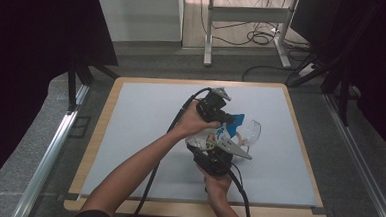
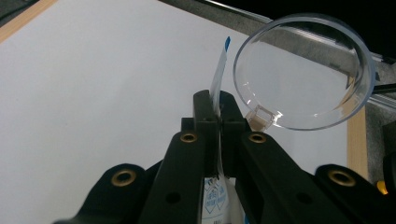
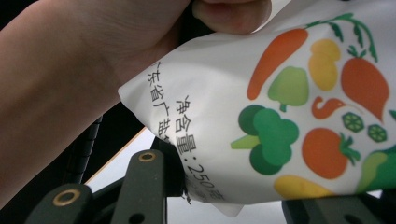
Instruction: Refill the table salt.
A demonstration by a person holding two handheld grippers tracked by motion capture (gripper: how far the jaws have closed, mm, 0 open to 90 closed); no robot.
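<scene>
Over the counter (image 1: 144,136), right of centre, the left claw (image 2: 215,122) is clamped on the top edge of a printed bag (image 3: 280,116) while the right claw (image 1: 213,157) grips its lower body, a clear plastic lid (image 2: 303,70) at three o'clock.

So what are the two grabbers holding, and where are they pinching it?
Both hold one white packet with vegetable pictures. The left gripper is shut on its thin top edge. The right gripper clamps its lower body.
</scene>
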